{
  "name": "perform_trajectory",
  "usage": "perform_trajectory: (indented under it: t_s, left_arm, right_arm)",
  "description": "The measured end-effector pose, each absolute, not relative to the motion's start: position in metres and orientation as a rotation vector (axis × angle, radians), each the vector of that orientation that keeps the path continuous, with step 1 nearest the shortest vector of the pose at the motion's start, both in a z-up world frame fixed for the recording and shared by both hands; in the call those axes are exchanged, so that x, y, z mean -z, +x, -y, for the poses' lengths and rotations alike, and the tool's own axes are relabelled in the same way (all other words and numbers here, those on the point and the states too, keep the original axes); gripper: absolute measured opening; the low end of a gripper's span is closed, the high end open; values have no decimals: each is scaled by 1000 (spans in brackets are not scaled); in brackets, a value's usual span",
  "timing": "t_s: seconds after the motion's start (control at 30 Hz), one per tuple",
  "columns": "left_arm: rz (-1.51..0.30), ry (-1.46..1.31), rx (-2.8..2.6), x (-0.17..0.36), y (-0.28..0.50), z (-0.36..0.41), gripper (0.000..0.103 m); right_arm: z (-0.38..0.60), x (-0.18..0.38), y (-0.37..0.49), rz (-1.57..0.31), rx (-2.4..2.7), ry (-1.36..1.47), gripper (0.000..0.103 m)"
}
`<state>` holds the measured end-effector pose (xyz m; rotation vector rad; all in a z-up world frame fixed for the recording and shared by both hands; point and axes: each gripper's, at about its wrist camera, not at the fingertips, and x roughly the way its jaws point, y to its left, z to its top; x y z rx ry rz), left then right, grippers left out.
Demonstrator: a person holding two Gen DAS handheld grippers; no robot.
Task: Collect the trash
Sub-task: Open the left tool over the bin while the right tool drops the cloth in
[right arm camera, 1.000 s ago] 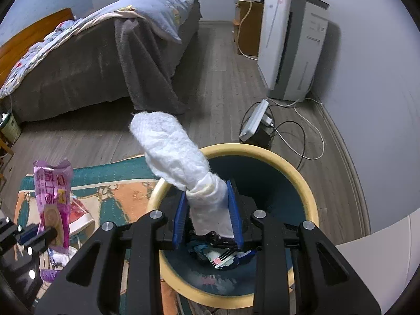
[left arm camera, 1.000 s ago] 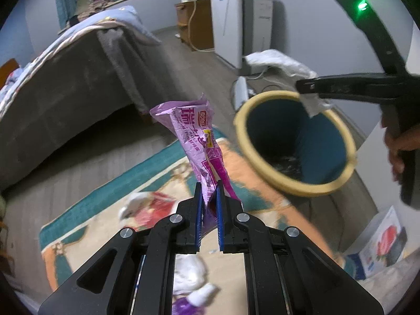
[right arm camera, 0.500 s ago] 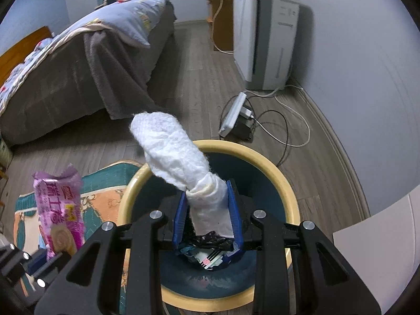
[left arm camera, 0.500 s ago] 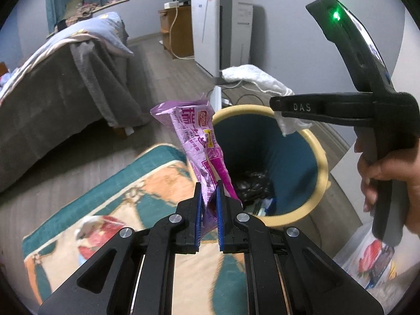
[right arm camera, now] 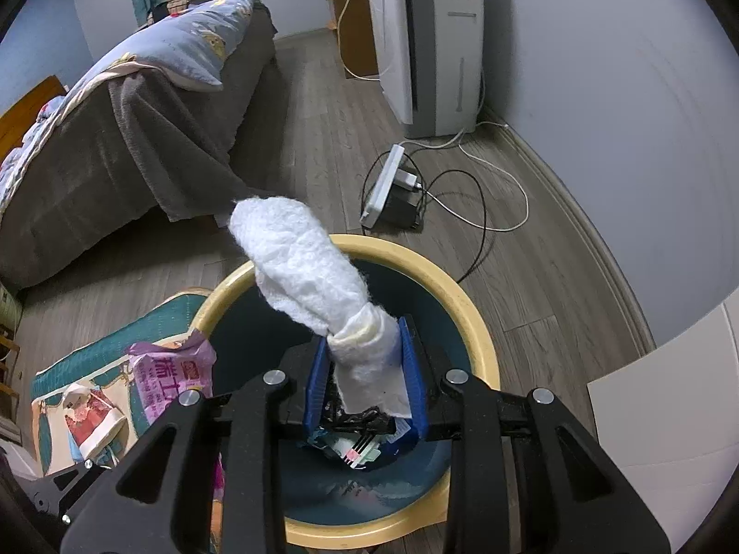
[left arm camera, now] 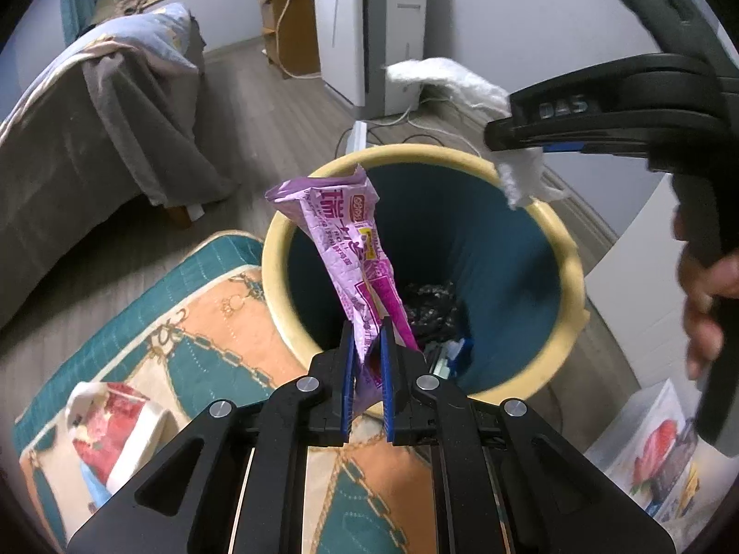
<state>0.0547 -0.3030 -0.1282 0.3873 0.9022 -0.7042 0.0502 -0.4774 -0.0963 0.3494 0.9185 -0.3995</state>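
My left gripper (left arm camera: 368,351) is shut on a purple snack wrapper (left arm camera: 344,235) and holds it upright over the near rim of a trash bin (left arm camera: 570,272) with a yellow rim and teal inside. My right gripper (right arm camera: 365,360) is shut on a white crumpled tissue wad (right arm camera: 305,263) and holds it above the bin (right arm camera: 475,318). The right gripper (left arm camera: 522,134) also shows in the left wrist view, over the bin's far right rim, with the tissue (left arm camera: 448,83) sticking out. The wrapper (right arm camera: 173,374) shows in the right wrist view at the bin's left. Dark trash (left arm camera: 429,304) lies in the bin's bottom.
The bin stands at the edge of a teal and orange rug (left arm camera: 194,337) with a red and white wrapper (left arm camera: 106,429) on it. A bed (right arm camera: 115,129) lies left. A white appliance (right arm camera: 425,41), a power strip and cables (right arm camera: 392,184) are behind the bin. A printed box (left arm camera: 656,457) sits right.
Both grippers have moved closer over the bin. The purple wrapper now hangs above the bin's opening instead of over the rug. Both grips are unchanged.
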Motion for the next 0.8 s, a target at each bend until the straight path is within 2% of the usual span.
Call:
perform_trajectory:
  t_s: [0.27, 0.43, 0.5, 0.67, 0.73, 0.8]
  left_arm:
    - [-909, 396, 685, 137, 74, 313, 11]
    - [-904, 389, 683, 137, 76, 313, 21]
    - [-899, 386, 679, 139, 76, 313, 36]
    - [-870, 391, 658, 138, 71, 308, 59]
    - [-860, 376, 654, 136, 70, 305, 70]
    - [-839, 367, 644, 133, 68, 302, 83]
  right_arm:
    - [479, 101, 50, -929, 412, 350, 29]
    - [480, 102, 51, -932, 425, 345, 29]
    - [480, 103, 50, -937, 430, 344, 30]
    - [479, 104, 51, -940, 436, 339, 33]
    - [478, 103, 50, -934, 441, 335, 46]
    - [478, 102, 50, -930, 442, 330, 56]
